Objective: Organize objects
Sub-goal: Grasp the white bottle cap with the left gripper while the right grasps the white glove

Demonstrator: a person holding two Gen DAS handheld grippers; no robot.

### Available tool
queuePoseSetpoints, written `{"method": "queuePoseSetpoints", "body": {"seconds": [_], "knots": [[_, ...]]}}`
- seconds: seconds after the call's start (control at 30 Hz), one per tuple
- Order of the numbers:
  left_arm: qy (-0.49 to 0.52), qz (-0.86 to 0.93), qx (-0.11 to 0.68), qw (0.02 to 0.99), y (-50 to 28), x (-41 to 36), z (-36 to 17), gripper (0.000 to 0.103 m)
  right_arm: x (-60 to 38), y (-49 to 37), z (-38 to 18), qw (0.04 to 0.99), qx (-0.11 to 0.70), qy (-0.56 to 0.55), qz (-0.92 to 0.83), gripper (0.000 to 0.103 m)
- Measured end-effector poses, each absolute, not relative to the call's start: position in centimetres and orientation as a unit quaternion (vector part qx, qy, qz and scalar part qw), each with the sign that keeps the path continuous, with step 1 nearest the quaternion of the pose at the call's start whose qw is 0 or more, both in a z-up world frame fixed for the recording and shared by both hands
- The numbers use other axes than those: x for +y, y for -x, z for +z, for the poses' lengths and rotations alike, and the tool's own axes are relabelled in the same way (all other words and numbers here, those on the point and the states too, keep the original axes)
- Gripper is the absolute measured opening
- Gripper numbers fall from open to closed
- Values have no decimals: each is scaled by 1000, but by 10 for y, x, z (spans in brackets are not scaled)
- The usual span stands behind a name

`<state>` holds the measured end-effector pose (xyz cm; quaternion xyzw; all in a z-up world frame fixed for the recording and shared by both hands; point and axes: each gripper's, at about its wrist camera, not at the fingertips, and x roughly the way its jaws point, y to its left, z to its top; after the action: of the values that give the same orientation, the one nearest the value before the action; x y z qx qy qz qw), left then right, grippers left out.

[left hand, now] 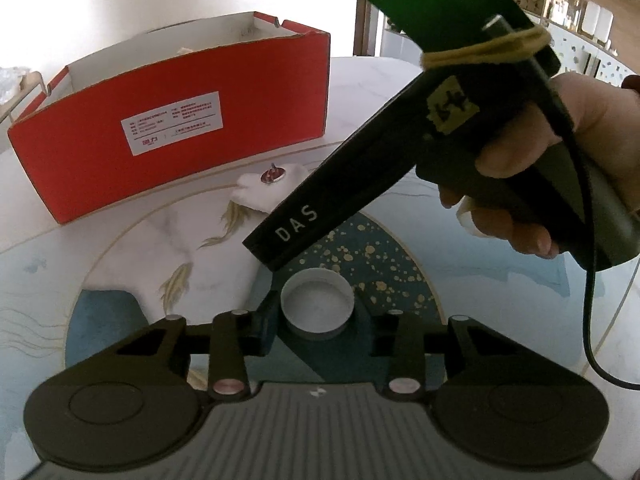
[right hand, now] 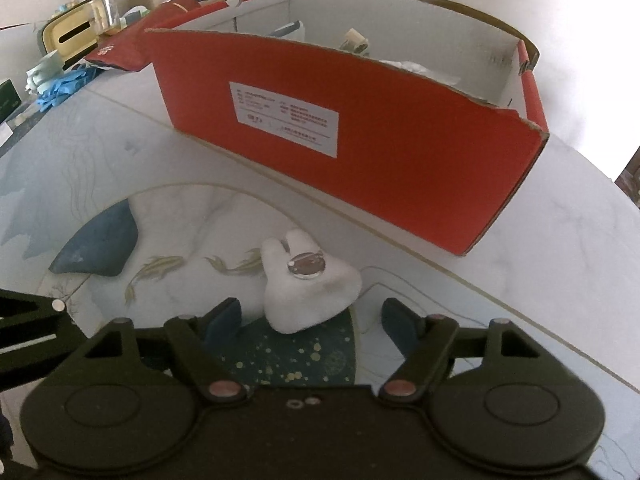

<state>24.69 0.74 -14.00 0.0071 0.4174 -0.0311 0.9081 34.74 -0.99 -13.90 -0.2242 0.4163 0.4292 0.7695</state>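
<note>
Red cardboard forms the open box (left hand: 168,128) at the left of the left wrist view, white inside, with a white printed label (left hand: 171,122) on its long side; the print is too small to read. Right of it, near the box's foot, a white tooth-shaped object (left hand: 262,192) lies on the patterned table (left hand: 120,240), a round red piece (left hand: 272,175) on top. Further right, the right gripper's body crosses the view, lettered "DAS" (left hand: 296,222), held by a hand (left hand: 532,168). Below, the left gripper (left hand: 318,320) has its fingers spread around a white cap (left hand: 318,306), touching or not I cannot tell. In the right wrist view, the right gripper (right hand: 312,320) stands open, the tooth-shaped object between its fingertips, apart from both.
</note>
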Motion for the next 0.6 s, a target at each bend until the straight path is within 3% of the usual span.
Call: {"method": "queuePoseSetpoints", "body": {"seconds": [0.1,0.2,0.6], "knots": [[-7,-31,419,908,-247,7,-140,38,-9,-347,-138,772,415,221,428,66],[-5,-30,421,907,-247,8,-140,38,-8,-347,-136,777,411,216,426,47],[16,-8,428,904,-236,13,-134,38,-20,-329,-123,780,413,209,421,45]]}}
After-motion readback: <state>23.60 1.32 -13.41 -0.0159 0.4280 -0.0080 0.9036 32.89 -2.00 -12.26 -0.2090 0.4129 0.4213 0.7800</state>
